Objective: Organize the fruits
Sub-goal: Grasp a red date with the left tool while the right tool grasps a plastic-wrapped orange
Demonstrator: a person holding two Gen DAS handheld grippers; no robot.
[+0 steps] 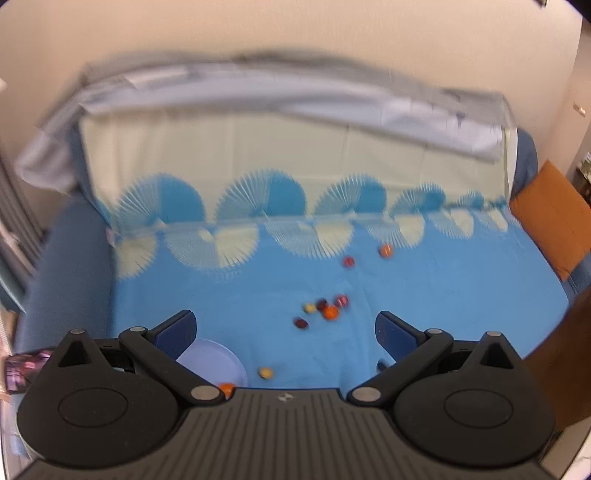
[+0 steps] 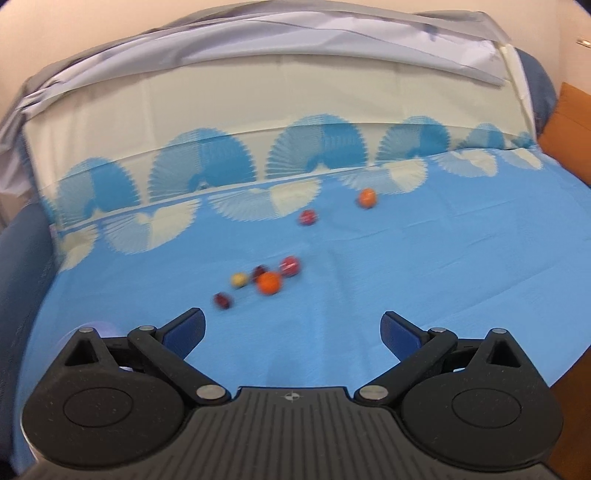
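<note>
Several small fruits lie on a blue bedsheet [image 2: 406, 277]. A cluster holds an orange fruit [image 2: 269, 283], a red one [image 2: 289, 266], a dark one [image 2: 259, 272], a yellow one [image 2: 238, 280] and a dark red one [image 2: 222, 300]. Farther back lie a red fruit [image 2: 307, 217] and an orange one [image 2: 367, 198]. In the left wrist view a pale bowl [image 1: 218, 363] sits by the left finger with an orange fruit [image 1: 226, 388] at its rim, and a yellow fruit [image 1: 265, 373] beside it. My left gripper [image 1: 286, 332] and right gripper [image 2: 293, 330] are open and empty, above the sheet.
A cream and blue fan-patterned cover [image 2: 258, 122] rises behind, with a grey cloth [image 2: 258, 33] over its top. An orange cushion [image 1: 554, 218] is at the right. A blue armrest [image 1: 62, 277] is at the left.
</note>
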